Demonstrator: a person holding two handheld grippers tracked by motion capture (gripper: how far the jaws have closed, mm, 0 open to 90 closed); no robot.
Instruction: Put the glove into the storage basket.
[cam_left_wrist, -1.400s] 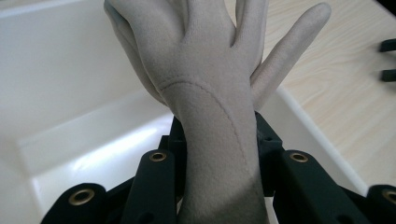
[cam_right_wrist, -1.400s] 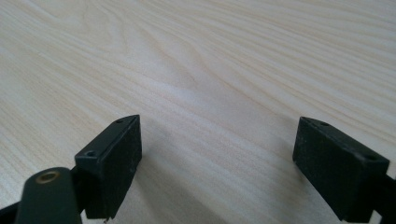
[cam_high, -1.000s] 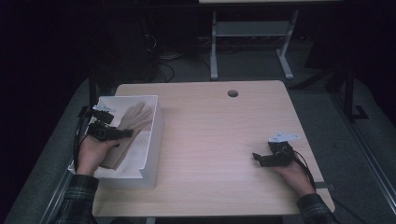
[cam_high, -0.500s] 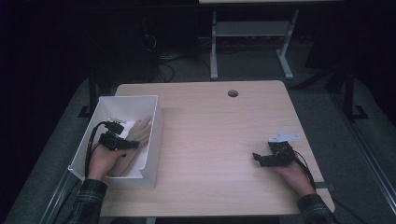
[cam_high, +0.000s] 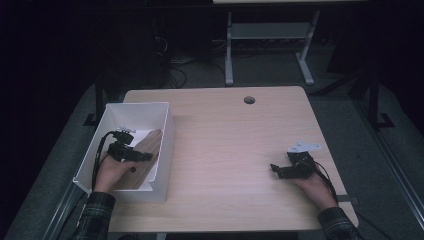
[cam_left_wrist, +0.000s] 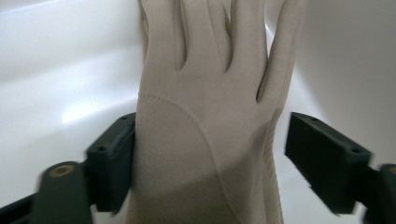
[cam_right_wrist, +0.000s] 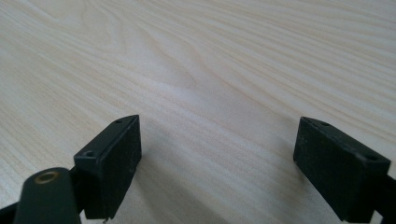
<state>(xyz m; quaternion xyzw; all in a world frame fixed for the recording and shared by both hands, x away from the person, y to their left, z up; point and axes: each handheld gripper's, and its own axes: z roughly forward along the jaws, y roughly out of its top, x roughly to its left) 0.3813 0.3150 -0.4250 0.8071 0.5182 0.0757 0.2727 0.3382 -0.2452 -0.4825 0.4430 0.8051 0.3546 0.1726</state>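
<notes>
Premises present as a laboratory or recording studio rather than a home: a single light-wood bench with a round cable port stands lit amid dark surroundings, on grey carpeted floor. Behind it, loose cables trail across the floor beside the white metal legs of a second bench, and dark stand feet flank the work area. The bench carries a plain white bin, with no domestic furnishings noted.
</notes>
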